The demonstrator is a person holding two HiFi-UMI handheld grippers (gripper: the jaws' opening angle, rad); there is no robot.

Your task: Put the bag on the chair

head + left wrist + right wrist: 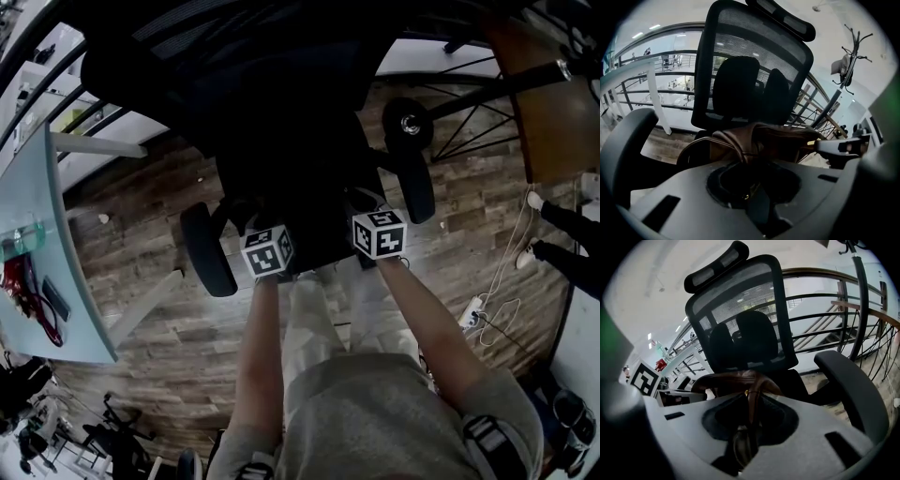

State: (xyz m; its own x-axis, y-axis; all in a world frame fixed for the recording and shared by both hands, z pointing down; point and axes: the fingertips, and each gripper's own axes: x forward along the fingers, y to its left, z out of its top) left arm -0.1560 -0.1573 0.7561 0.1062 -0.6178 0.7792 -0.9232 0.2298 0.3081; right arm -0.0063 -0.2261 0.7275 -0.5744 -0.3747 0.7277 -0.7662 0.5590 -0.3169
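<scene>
A brown leather bag (765, 139) hangs in front of the backrest of the black mesh office chair (754, 70), over the seat and between the armrests. My left gripper (757, 202) is shut on one of its straps (740, 151). My right gripper (745, 442) is shut on the other strap (753, 401), with the bag (733, 380) just beyond it. From the head view both grippers, left (267, 249) and right (379, 232), sit side by side at the seat's front edge. The bag is lost in the dark seat there. I cannot tell whether it rests on the seat.
The chair's armrests (208, 249) (413, 180) flank my grippers. A pale table (58, 309) with small items stands at the left. On the wooden floor to the right lie a power strip and cable (474, 313). A coat stand (851, 51) and railings stand behind the chair.
</scene>
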